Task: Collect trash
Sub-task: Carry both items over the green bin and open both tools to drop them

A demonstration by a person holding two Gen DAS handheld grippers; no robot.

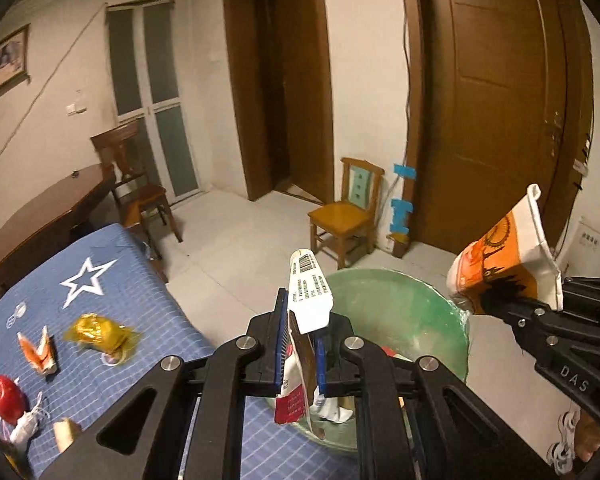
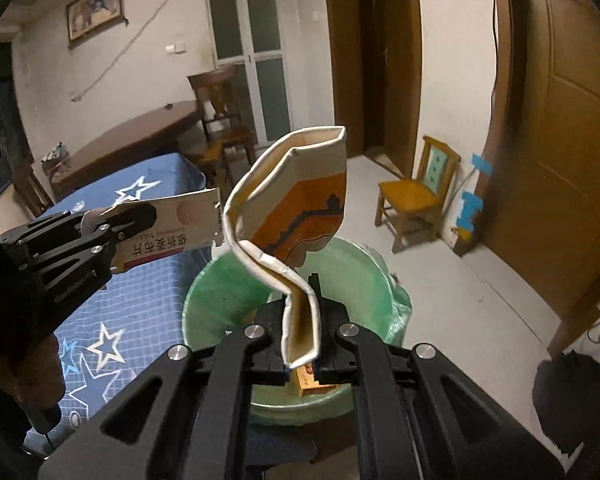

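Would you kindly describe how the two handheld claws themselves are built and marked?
Both are matte black linkage frames with silver round pivot pins. The left claw has blue finger pads; the right claw has black ones. White lettering, partly legible, runs along each claw's side. No cables or sleeves show.

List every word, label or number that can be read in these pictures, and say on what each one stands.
"DAS": on the right tool, seen by the left camera.
Red Chinese characters on the packet held by the left tool: too blurred to read surely.
Barcode and small print on the packet's back: too small.
Print on the left tool's side: blurred.
Flattened cup in the right tool: a picture only, no words.
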